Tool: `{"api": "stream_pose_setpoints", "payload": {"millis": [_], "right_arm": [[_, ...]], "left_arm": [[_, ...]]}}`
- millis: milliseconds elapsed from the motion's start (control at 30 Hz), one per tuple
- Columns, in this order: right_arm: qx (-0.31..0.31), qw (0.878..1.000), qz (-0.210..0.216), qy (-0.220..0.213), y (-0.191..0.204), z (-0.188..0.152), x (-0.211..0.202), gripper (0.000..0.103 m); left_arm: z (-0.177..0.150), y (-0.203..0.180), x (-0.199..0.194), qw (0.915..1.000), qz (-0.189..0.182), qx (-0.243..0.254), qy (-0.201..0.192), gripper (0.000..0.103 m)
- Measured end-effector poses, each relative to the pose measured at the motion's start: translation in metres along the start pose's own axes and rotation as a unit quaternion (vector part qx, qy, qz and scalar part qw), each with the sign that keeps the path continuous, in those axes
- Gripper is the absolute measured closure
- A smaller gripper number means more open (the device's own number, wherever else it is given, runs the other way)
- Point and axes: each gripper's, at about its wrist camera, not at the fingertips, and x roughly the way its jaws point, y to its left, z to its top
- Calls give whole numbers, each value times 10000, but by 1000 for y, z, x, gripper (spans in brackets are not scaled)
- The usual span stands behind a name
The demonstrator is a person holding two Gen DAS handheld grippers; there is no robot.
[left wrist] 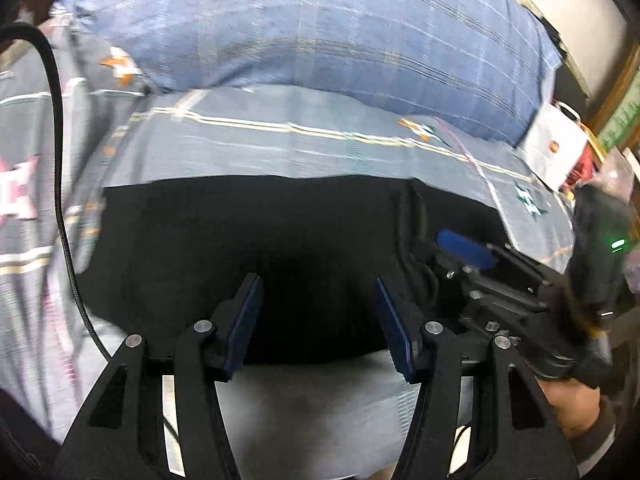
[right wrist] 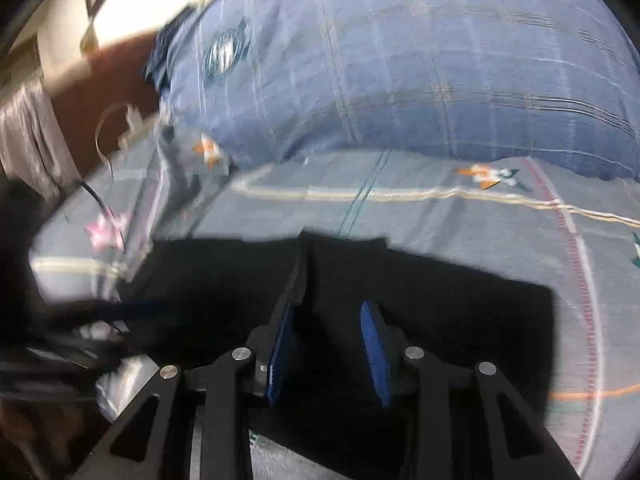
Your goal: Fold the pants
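The black pants [left wrist: 256, 248] lie flat on the bedsheet [left wrist: 280, 140], across the middle of both views, and look soft and floppy. The left gripper [left wrist: 318, 312] hangs over them, jaws apart and empty. The right gripper [right wrist: 330, 344], lower middle, is narrower, nothing squeezed; grab the near edge.

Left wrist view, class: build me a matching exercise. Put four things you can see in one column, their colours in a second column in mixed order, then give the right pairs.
Things:
1. pants
2. pillow
3. bag
4. cable

Colours:
A. white
B. blue plaid
C. black, thin and curved
D. black, flat and wide

Pairs: 1-D, 2-B, 3-A, 4-C
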Motion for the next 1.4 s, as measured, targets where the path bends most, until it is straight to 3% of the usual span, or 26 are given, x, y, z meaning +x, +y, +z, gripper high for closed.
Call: {"api": "stream_pose_setpoints", "payload": {"millis": [267,400,733,867,1300,1400], "right_arm": [[-193,9995,143,-221,16,11,-19,69],[-165,9992,310,197,19,-1,8,68],[-335,9966,758,25,37,21,-9,67],[-429,9931,1089,119,57,33,2,66],[-701,9850,1512,440,102,56,49,63],[-940,9806,1662,434,118,65,60,54]], "left_arm": [[-16,58,-34,9971,616,-356,-278,46],[-23,76,-38,9953,731,-539,-326,46],[-31,100,-35,9925,612,-1037,-227,46],[-35,101,-32,9922,617,-1071,-153,46],[-33,117,-27,9893,428,-1392,9,44],[-39,120,-28,9888,341,-1451,35,37]]}}
